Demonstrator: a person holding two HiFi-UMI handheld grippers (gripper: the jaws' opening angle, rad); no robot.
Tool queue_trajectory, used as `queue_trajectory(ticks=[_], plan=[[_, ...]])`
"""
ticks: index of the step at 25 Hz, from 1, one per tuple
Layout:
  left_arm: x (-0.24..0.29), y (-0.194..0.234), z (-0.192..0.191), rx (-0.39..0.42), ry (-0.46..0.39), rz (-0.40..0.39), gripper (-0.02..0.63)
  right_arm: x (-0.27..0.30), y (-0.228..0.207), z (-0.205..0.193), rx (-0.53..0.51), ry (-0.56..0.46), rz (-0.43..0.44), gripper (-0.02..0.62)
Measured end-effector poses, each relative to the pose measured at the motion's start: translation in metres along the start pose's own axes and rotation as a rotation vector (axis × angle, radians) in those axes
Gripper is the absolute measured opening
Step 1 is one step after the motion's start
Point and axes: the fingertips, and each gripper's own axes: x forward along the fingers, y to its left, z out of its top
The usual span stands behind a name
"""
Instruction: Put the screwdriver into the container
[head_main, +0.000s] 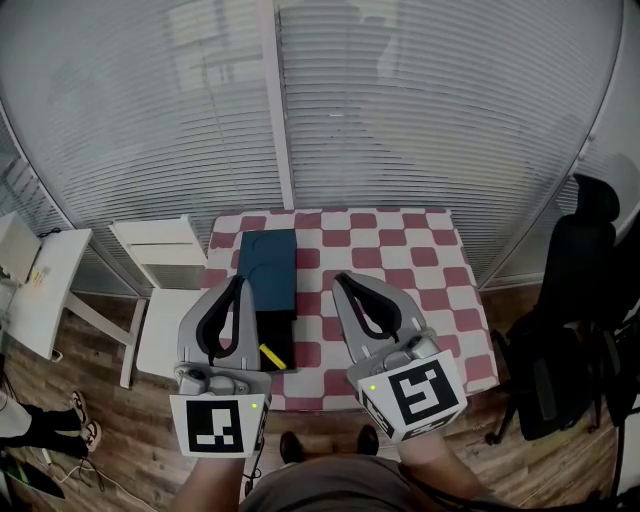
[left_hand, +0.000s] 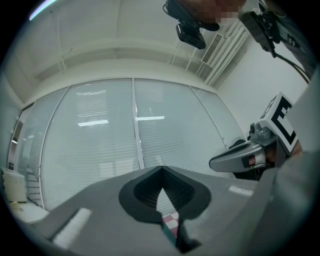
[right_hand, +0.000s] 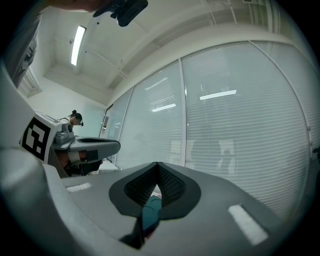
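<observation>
A dark teal container (head_main: 268, 268) lies on the checkered table (head_main: 400, 250), towards its left side, with a black section (head_main: 278, 335) at its near end. A small yellow screwdriver (head_main: 270, 355) rests at that black section's near edge; whether it sits inside I cannot tell. My left gripper (head_main: 238, 282) (left_hand: 161, 169) hovers just left of the container, shut and empty. My right gripper (head_main: 342, 278) (right_hand: 157, 165) hangs to the container's right over the cloth, also shut with nothing in it. In both gripper views the jaws point up at the blinds, with only slivers of table and container below.
A white chair (head_main: 160, 262) stands left of the table and a white desk (head_main: 40, 285) further left. A black office chair (head_main: 572, 310) is at the right. A glass wall with blinds (head_main: 400, 110) runs behind. A person's feet (head_main: 82, 420) show at lower left.
</observation>
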Motion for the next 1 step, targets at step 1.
queue_trajectory(ticks=[1], plan=[[-0.0001,0.0001,-0.0004,-0.002,0.0,0.0,0.0,0.0,-0.0001,-0.0002,0.0,0.001,0.0,0.024]])
